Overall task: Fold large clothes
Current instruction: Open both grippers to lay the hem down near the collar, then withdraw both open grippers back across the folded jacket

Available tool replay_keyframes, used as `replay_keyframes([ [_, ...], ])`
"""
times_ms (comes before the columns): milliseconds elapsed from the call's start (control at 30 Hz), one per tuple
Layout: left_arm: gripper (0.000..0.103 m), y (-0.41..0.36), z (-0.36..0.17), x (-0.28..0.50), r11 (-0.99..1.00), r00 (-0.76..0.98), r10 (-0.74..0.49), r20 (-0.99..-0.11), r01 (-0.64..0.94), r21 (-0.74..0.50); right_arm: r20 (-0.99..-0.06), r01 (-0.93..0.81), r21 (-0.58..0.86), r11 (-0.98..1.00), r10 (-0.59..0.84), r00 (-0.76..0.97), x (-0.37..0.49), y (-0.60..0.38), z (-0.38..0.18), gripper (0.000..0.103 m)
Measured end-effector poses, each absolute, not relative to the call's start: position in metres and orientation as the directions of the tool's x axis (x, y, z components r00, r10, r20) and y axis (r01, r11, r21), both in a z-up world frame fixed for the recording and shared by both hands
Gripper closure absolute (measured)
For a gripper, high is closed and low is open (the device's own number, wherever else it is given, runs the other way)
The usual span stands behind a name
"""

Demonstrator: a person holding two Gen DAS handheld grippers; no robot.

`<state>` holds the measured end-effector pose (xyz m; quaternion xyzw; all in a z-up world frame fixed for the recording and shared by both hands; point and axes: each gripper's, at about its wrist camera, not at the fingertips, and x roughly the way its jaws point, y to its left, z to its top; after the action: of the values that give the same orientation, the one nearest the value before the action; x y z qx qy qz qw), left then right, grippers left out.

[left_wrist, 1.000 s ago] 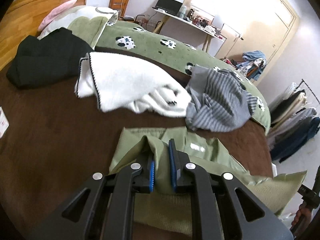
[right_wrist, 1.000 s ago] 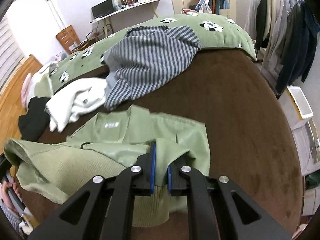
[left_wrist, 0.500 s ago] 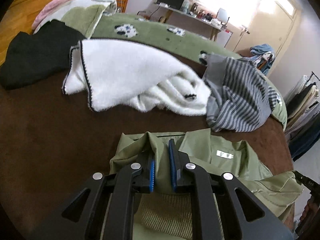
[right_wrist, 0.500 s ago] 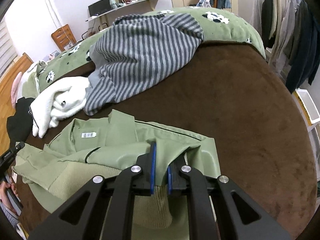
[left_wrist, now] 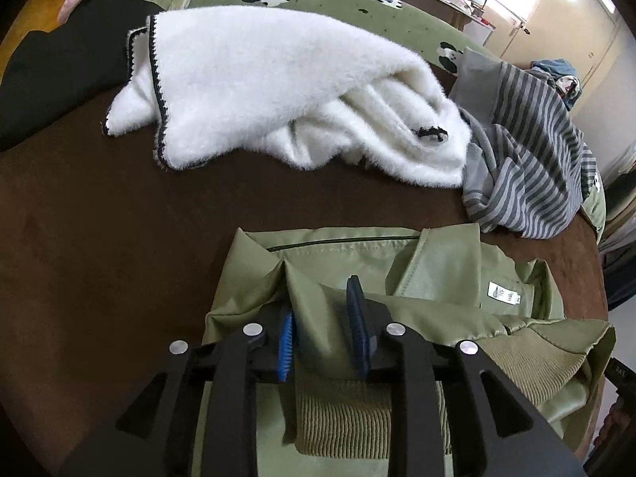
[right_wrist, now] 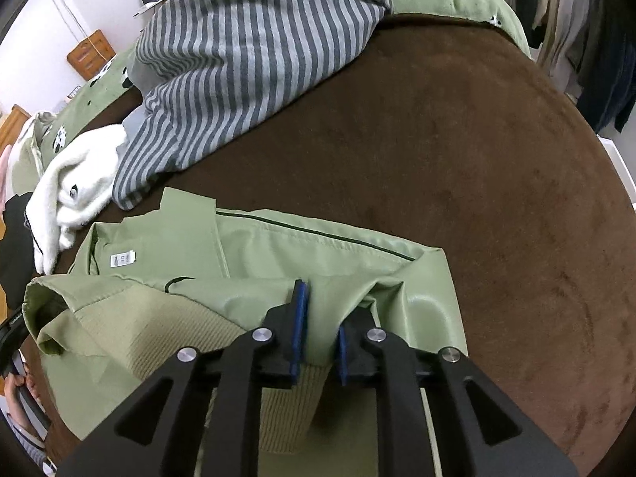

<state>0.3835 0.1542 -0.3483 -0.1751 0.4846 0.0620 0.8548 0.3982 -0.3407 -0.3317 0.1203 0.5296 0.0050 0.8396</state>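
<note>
The green jacket (left_wrist: 437,274) lies folded on the brown bed (left_wrist: 119,258), just in front of the white fleece (left_wrist: 278,91) and striped top (right_wrist: 246,51). Each hand-held gripper — left (left_wrist: 324,332), right (right_wrist: 320,332) — has just been opening, hem fabric loose between the pads. Withdrawing before the fabric is clear could drag the fold apart.
</note>
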Motion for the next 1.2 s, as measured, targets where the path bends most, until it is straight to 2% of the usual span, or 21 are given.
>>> replay_keyframes([
  [33, 0.071, 0.155, -0.347, 0.383, 0.93, 0.527, -0.07, -0.847, -0.273, -0.247, -0.887, 0.113, 0.216, 0.97, 0.146, 0.437, 0.398, -0.34, -0.33, 0.076],
  [67, 0.062, 0.155, -0.345, 0.383, 0.927, 0.529, -0.092, -0.844, -0.264, -0.266, -0.886, 0.107, 0.218, 0.97, 0.151, 0.438, 0.398, -0.34, -0.327, 0.053],
  [100, 0.058, 0.156, -0.342, 0.384, 0.923, 0.529, -0.118, -0.841, -0.253, -0.289, -0.883, 0.105, 0.198, 0.975, 0.131, 0.451, 0.397, -0.338, -0.321, 0.038],
  [133, 0.05, 0.156, -0.34, 0.385, 0.921, 0.529, -0.13, -0.839, -0.248, -0.299, -0.87, 0.111, 0.136, 0.984, 0.065, 0.488, 0.394, -0.336, -0.31, 0.01],
  [167, 0.037, 0.155, -0.333, 0.385, 0.918, 0.533, -0.154, -0.832, -0.235, -0.32, -0.853, 0.112, 0.099, 0.989, 0.026, 0.521, 0.391, -0.336, -0.3, 0.006],
  [233, 0.017, 0.152, -0.322, 0.386, 0.918, 0.548, -0.183, -0.816, -0.201, -0.341, -0.828, 0.099, 0.101, 0.99, 0.029, 0.56, 0.389, -0.338, -0.282, 0.006],
  [300, 0.007, 0.145, -0.3, 0.385, 0.939, 0.581, -0.133, -0.803, -0.186, -0.29, -0.813, 0.1, 0.138, 0.985, 0.055, 0.58, 0.389, -0.344, -0.265, 0.006],
  [400, 0.006, 0.144, -0.272, 0.384, 0.951, 0.628, -0.115, -0.769, -0.155, -0.269, -0.802, 0.06, 0.15, 0.987, 0.086, 0.591, 0.389, -0.34, -0.251, 0.006],
  [567, 0.006, 0.142, -0.265, 0.387, 0.939, 0.596, -0.149, -0.789, -0.165, -0.302, -0.817, -0.039, 0.125, 0.991, 0.125, 0.563, 0.391, -0.307, -0.252, 0.006],
  [733, 0.006, 0.116, -0.291, 0.382, 0.965, 0.52, -0.131, -0.844, -0.129, -0.229, -0.869, -0.134, 0.085, 0.987, 0.139, 0.475, 0.4, -0.264, -0.286, 0.006],
  [1033, 0.006, 0.051, -0.349, 0.376, 0.998, 0.41, -0.029, -0.912, 0.065, -0.002, -0.913, -0.21, 0.013, 0.978, 0.098, 0.397, 0.418, -0.225, -0.347, 0.006],
  [1200, 0.005, 0.054, -0.371, 0.388, 0.999, 0.388, -0.018, -0.922, 0.045, -0.001, -0.912, -0.176, -0.013, 0.984, 0.06, 0.406, 0.431, -0.225, -0.372, 0.006],
])
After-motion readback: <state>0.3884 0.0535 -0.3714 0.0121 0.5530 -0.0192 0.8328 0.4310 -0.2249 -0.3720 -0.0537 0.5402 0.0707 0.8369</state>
